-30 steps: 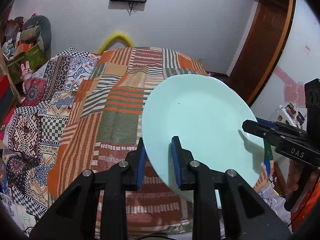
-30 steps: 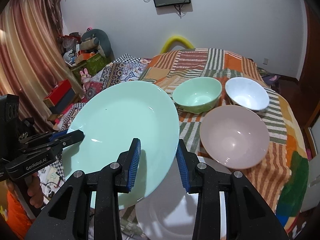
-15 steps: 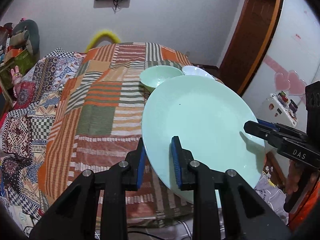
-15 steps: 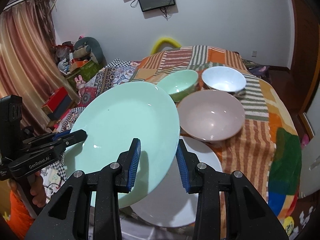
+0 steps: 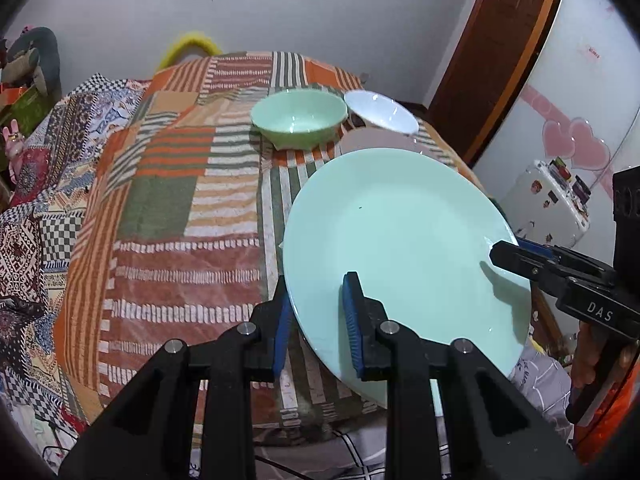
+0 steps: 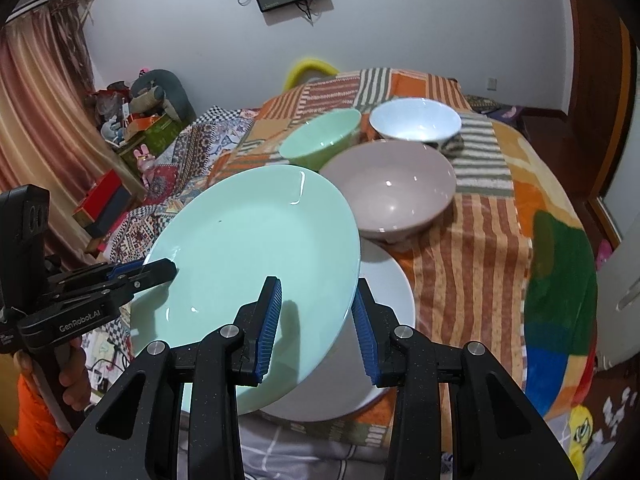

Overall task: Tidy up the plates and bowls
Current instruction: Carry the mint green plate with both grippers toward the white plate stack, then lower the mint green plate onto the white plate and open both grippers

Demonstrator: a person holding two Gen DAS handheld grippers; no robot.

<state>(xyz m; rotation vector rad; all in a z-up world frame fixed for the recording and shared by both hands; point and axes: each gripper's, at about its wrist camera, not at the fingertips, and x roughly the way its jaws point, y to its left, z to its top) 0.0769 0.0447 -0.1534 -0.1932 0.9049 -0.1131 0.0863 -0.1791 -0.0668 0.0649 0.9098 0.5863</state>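
Observation:
Both grippers hold one large mint-green plate (image 5: 404, 248), tilted in the air above the table's near edge. My left gripper (image 5: 318, 334) is shut on its left rim. My right gripper (image 6: 316, 322) straddles the opposite rim (image 6: 256, 252) and is shut on it. Under the plate lies a white plate (image 6: 372, 340). Behind it stand a pinkish-beige bowl (image 6: 394, 190), a mint-green bowl (image 6: 320, 140) and a white bowl (image 6: 416, 120). In the left wrist view the green bowl (image 5: 300, 122) and white bowl (image 5: 380, 114) show beyond the plate.
A patchwork striped cloth (image 5: 180, 208) covers the table. A small white fridge (image 5: 546, 204) and a wooden door (image 5: 492, 52) stand to the right. Boxes and soft toys (image 6: 140, 120) are piled at the left by a curtain.
Both grippers have carried the green plate toward the bowls and the white plate. The bowls have come into the left wrist view, and the white plate now lies under the green one.

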